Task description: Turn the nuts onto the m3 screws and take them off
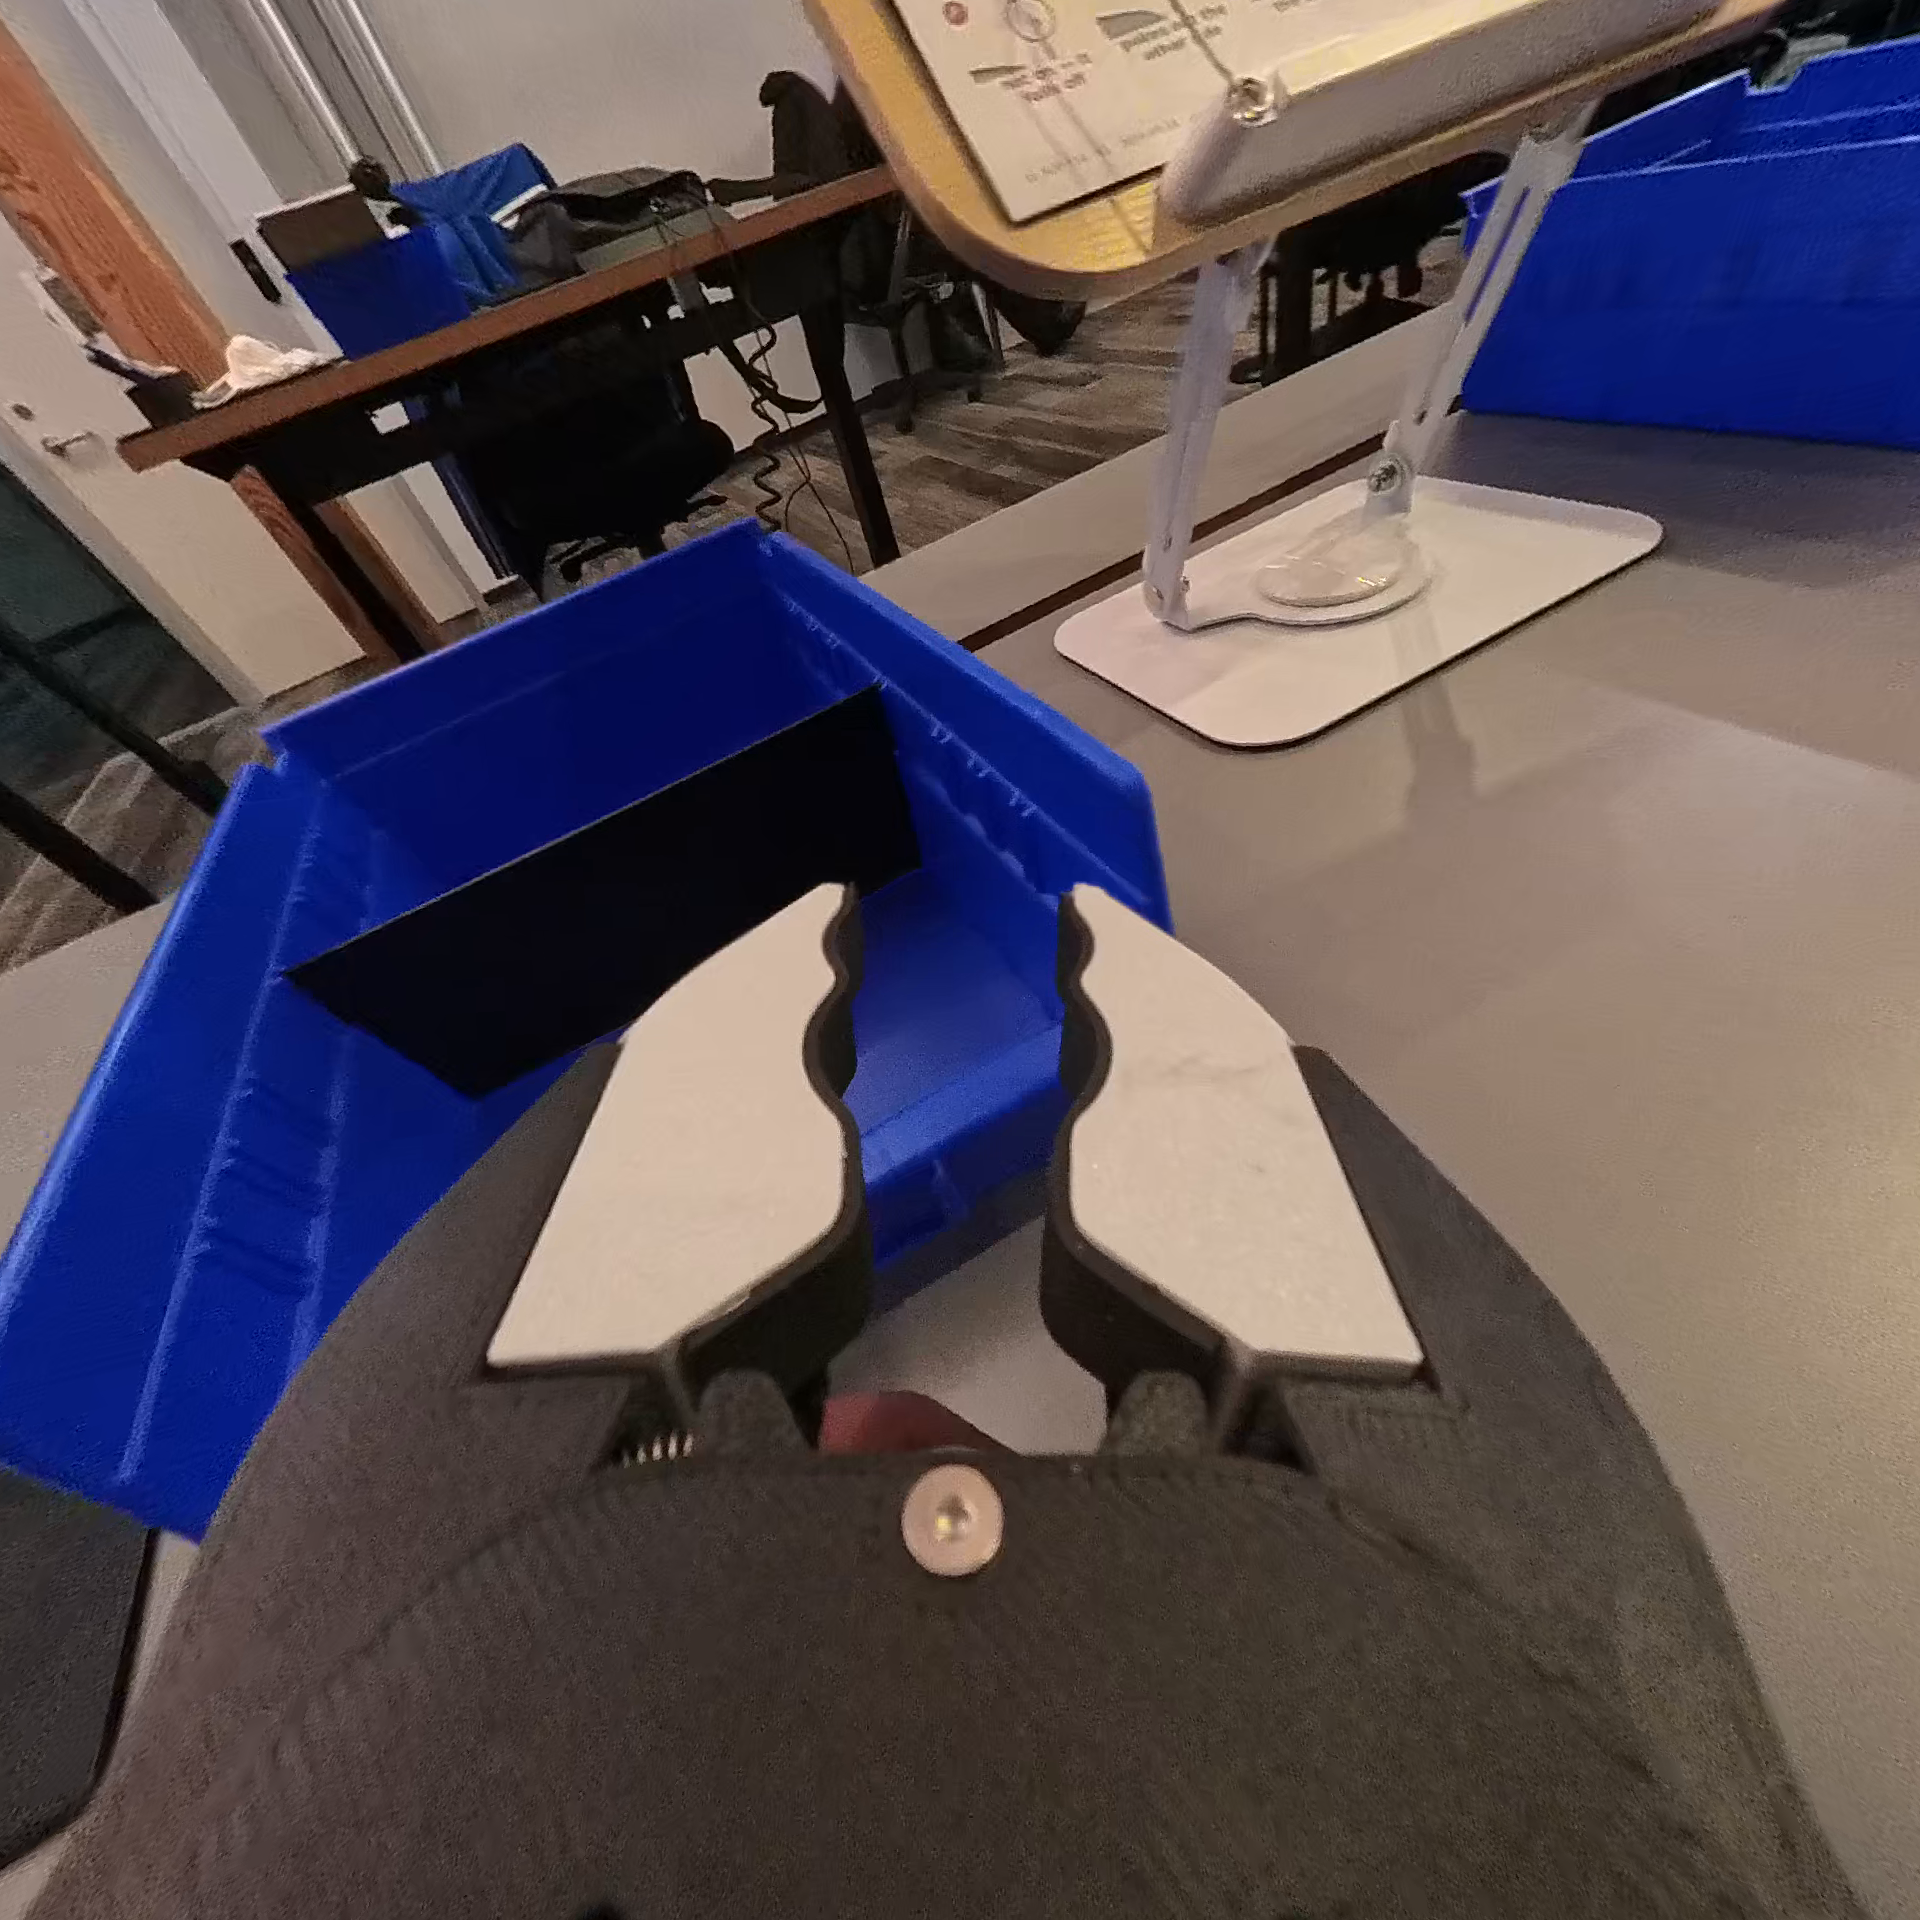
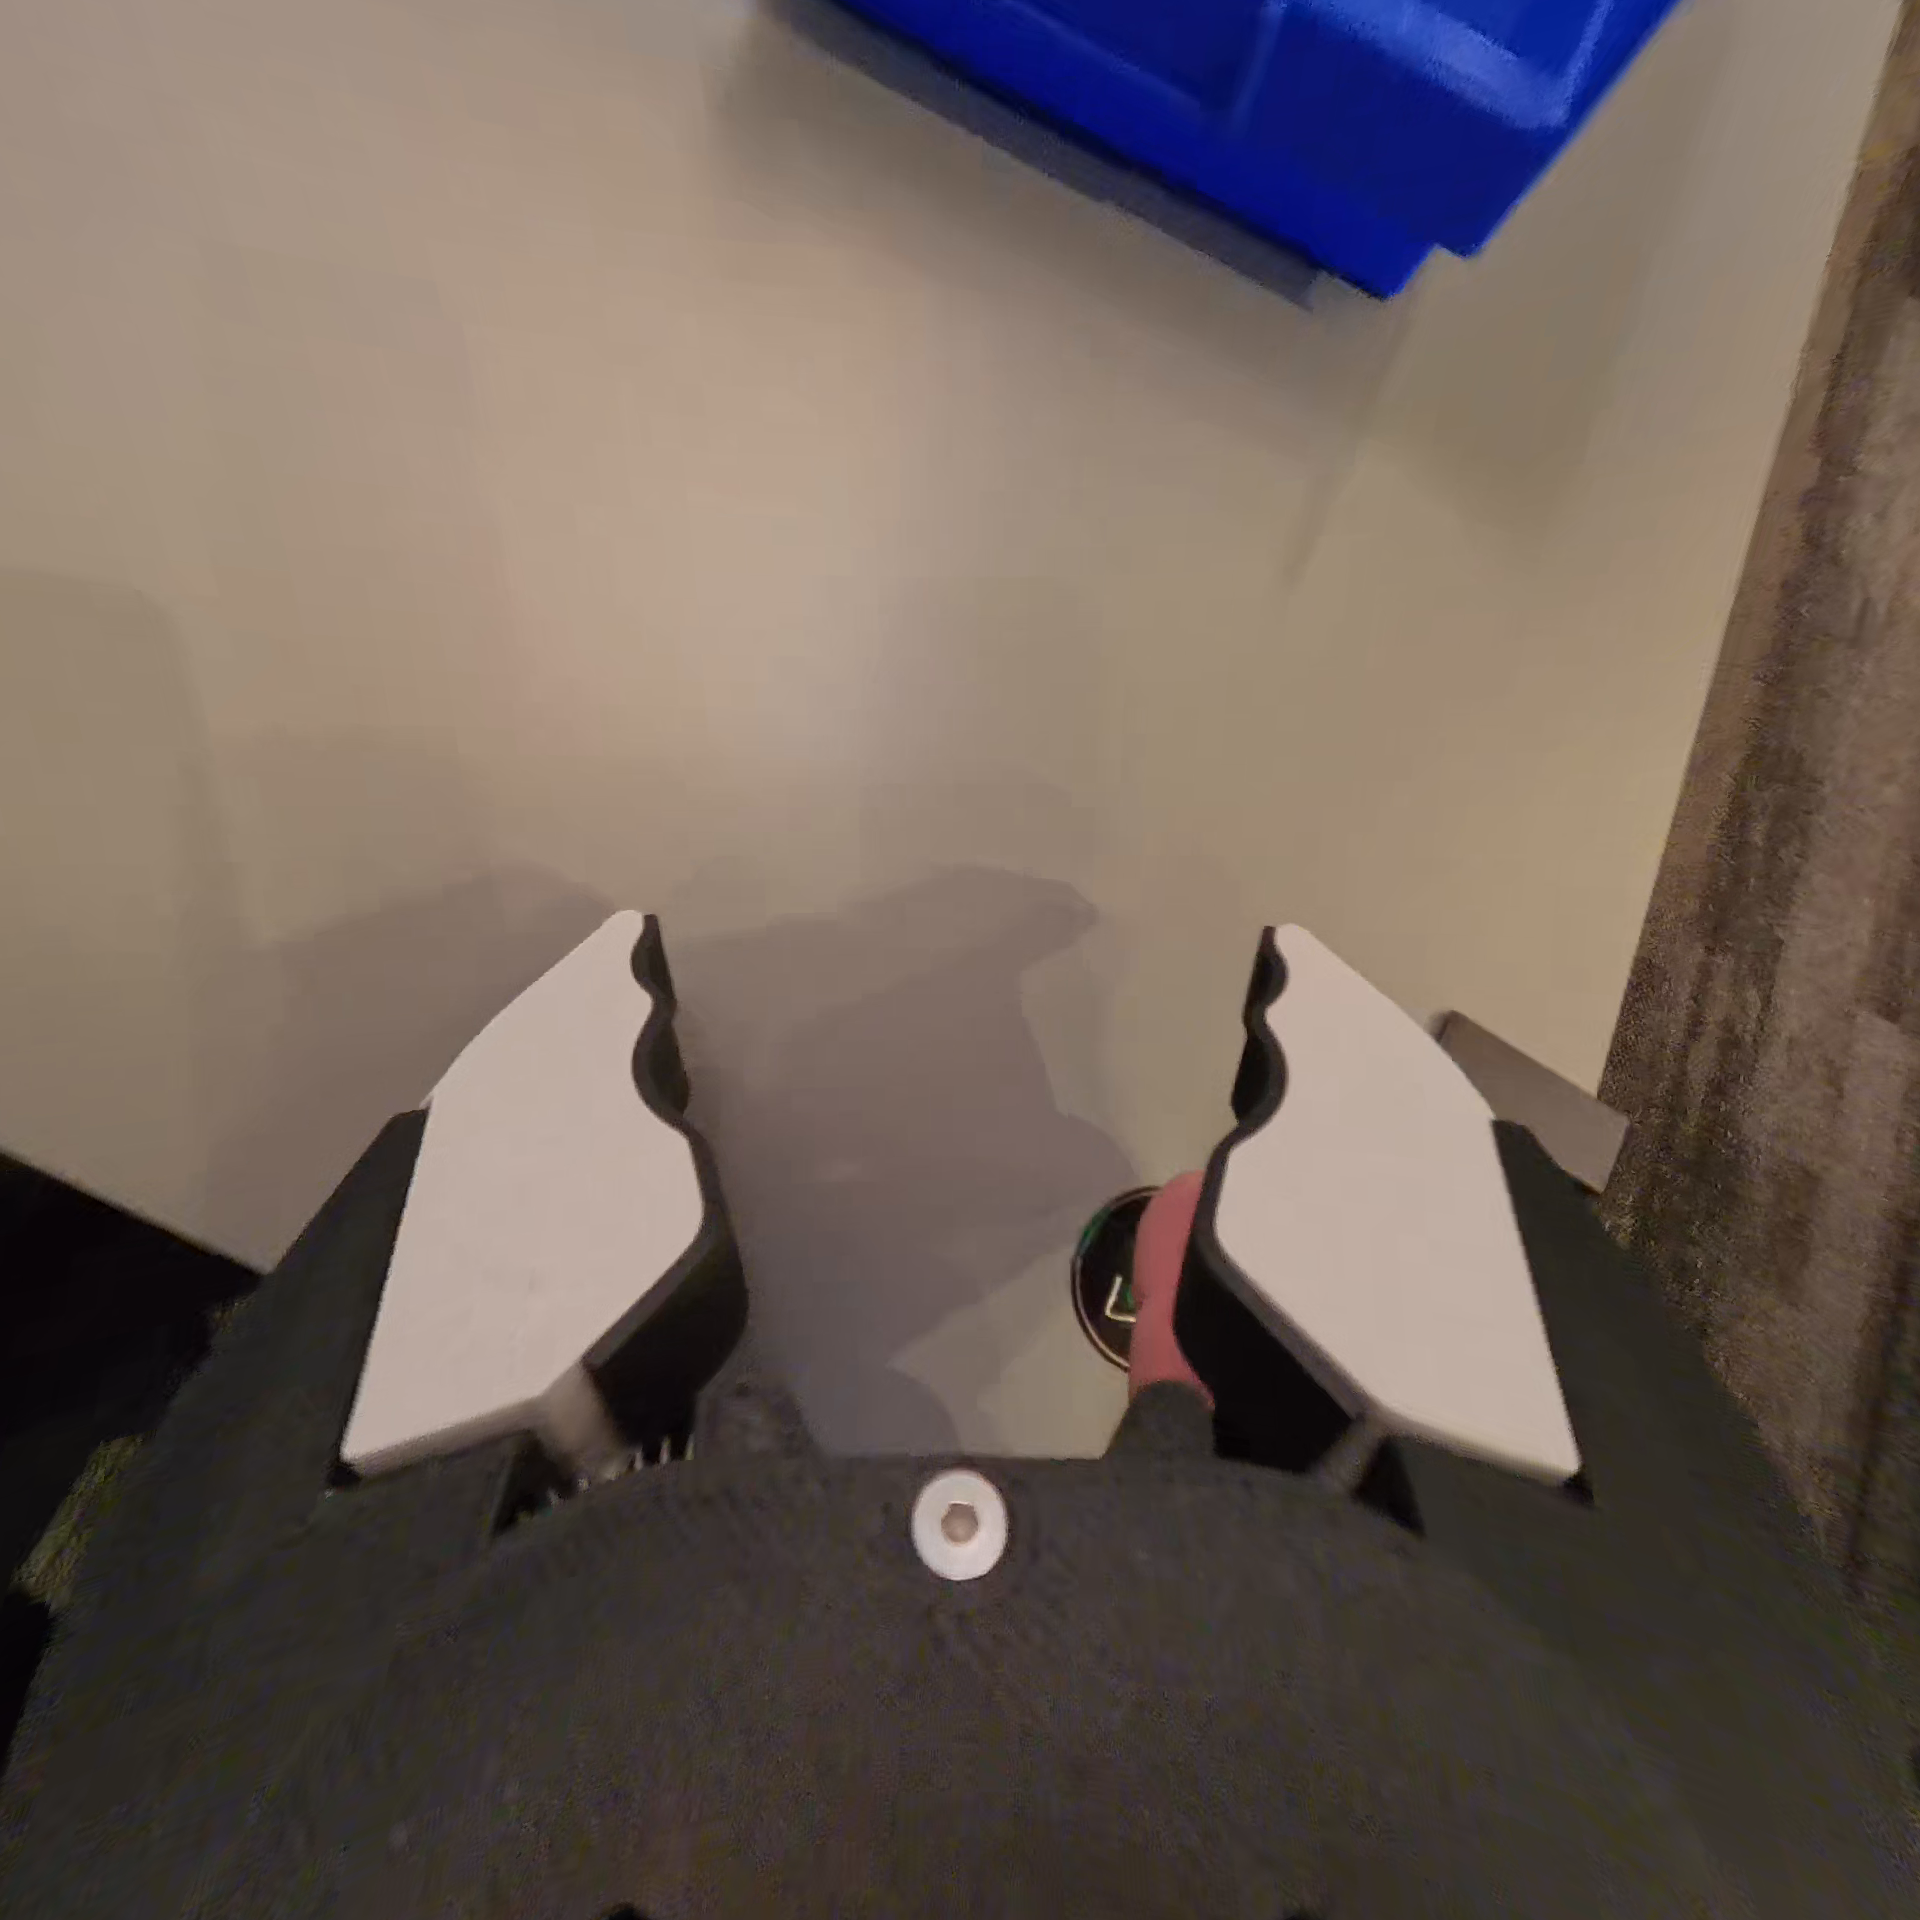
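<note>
No nut or screw shows in either view. My left gripper (image 1: 958, 904) is open and empty, held above the near end of a blue bin (image 1: 582, 769) with a black divider (image 1: 623, 894) across it. A tilted wooden board (image 1: 1049, 135) on a white stand (image 1: 1351, 613) stands to the back right, with a small metal fastener (image 1: 1252, 99) on it. My right gripper (image 2: 958, 935) is wide open and empty over the bare grey table (image 2: 727, 520). The right wrist view is blurred.
A second blue bin (image 1: 1704, 291) sits at the far right; a blue bin's corner (image 2: 1299, 114) shows at the top of the right wrist view. The table's right edge (image 2: 1683, 727) borders carpet. A round black disc (image 2: 1107, 1283) lies by the right finger. Desks and chairs stand beyond. There is about 65 cm between the tips of the two grippers.
</note>
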Demonstrator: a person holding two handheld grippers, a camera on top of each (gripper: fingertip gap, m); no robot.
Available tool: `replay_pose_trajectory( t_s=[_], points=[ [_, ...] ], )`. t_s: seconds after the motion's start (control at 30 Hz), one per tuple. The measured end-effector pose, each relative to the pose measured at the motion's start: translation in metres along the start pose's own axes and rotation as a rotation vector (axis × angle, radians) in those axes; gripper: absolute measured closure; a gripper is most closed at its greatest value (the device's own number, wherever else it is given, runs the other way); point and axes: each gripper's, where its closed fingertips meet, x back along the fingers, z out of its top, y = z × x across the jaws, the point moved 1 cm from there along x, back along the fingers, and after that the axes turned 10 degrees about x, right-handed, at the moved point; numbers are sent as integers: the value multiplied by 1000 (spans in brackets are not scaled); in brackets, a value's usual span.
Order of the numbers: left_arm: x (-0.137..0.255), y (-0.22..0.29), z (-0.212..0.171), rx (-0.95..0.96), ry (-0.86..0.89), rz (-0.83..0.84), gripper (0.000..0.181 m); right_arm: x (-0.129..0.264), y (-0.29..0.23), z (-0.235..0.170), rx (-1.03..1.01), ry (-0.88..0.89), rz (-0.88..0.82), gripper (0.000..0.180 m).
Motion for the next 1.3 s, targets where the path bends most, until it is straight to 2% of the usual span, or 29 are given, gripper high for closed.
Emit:
replay_pose_trajectory(
  t_s=[0.1, 0.23, 0.43, 0.7, 0.8, 0.93, 1.23, 1.3],
  points=[
    [1, -4, -13, 33, -30, -1, 146, -9, 11, -17, -62, -6, -41, 48],
    [4, -1, -16, 12, -35, -12, 146, -9, 25, -29, -81, -24, -68, 42],
    [12, 6, -16, -41, -54, -23, 146, -2, 14, -29, -45, 21, -33, 58],
    [18, -1, -22, -19, -95, 11, 146, 5, -5, -24, 9, 52, -12, 78],
    [19, -4, -26, -16, -111, 25, 145, 5, -14, -21, 58, 36, 9, 92],
    [20, -7, -28, -9, -115, 35, 145, 4, -14, -27, -9, 10, 57, 88],
    [23, -13, -21, -29, -102, 35, 144, 6, -13, -25, 3, -22, 82, 86],
    [25, -22, -11, -48, -88, 52, 143, 10, -11, -17, -13, 38, 62, 83]
  ],
)
